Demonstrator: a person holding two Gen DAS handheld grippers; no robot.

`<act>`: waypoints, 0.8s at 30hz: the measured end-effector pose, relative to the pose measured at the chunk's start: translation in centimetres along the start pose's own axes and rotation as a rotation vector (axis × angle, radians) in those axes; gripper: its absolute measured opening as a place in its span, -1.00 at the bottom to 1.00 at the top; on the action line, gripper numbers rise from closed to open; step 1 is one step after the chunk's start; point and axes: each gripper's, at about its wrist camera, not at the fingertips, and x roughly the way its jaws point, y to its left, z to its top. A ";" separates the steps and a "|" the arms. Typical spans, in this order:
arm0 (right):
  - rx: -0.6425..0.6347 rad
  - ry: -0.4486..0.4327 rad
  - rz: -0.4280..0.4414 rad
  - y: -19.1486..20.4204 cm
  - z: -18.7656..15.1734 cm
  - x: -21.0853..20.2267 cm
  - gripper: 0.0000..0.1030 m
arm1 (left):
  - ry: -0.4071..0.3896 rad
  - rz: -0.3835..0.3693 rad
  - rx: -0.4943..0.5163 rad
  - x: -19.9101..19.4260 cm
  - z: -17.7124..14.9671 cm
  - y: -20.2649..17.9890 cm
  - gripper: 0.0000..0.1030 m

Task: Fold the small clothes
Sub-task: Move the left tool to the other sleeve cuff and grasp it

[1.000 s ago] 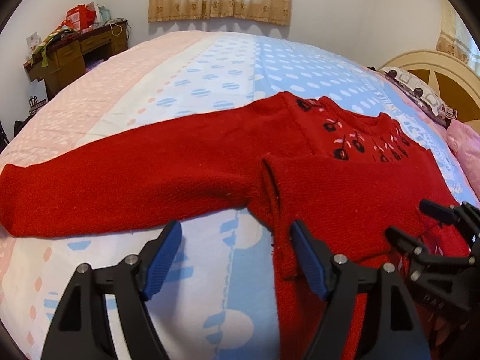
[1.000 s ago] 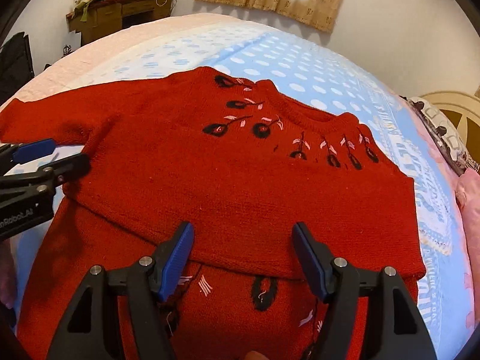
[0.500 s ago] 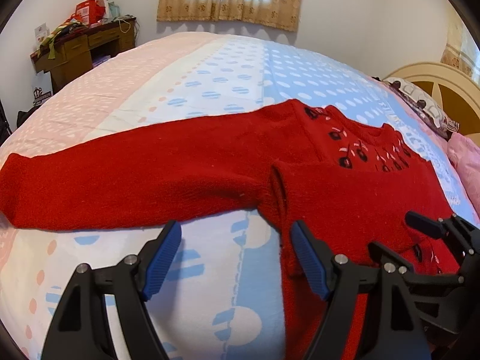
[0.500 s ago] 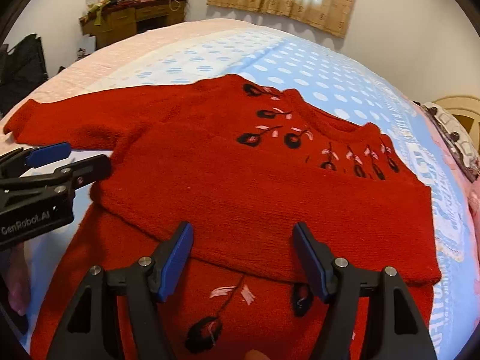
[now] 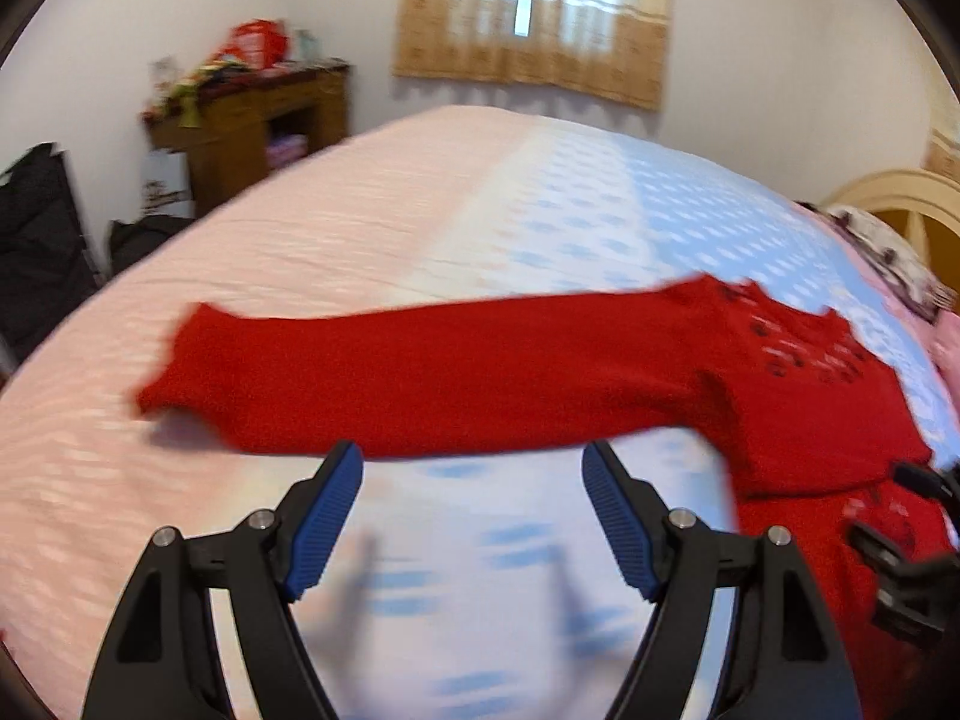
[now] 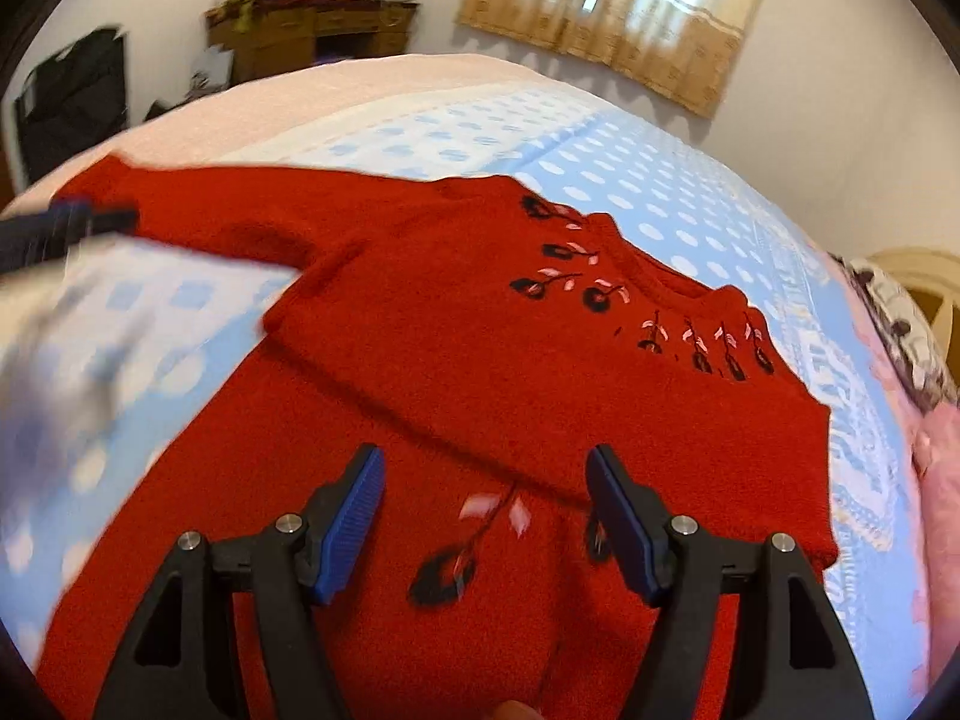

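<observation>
A red knit sweater (image 6: 510, 360) with black and pink flower embroidery lies on the bed. Its right sleeve is folded across the body. Its left sleeve (image 5: 420, 378) stretches out flat to the left. My left gripper (image 5: 474, 516) is open and empty, just short of the outstretched sleeve, over the bedsheet. My right gripper (image 6: 486, 516) is open and empty above the sweater's lower body, near the folded sleeve's edge. The left gripper shows blurred at the left edge of the right wrist view (image 6: 54, 228). The right gripper shows at the right edge of the left wrist view (image 5: 912, 534).
The bed (image 5: 420, 210) has a pink and blue dotted sheet. A wooden desk (image 5: 252, 126) with clutter stands at the back left by dark bags (image 5: 42, 228). A headboard (image 5: 888, 198) and pillows (image 6: 900, 324) are at the right. A curtained window (image 5: 534, 18) is behind.
My left gripper has swung left along the outstretched sleeve toward its cuff. My right gripper has drawn back a little over the sweater body. Both stay open.
</observation>
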 end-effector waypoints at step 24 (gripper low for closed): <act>-0.135 -0.031 -0.034 3.8 -3.9 -2.7 0.38 | 0.063 0.080 -0.489 7.9 3.5 14.1 0.40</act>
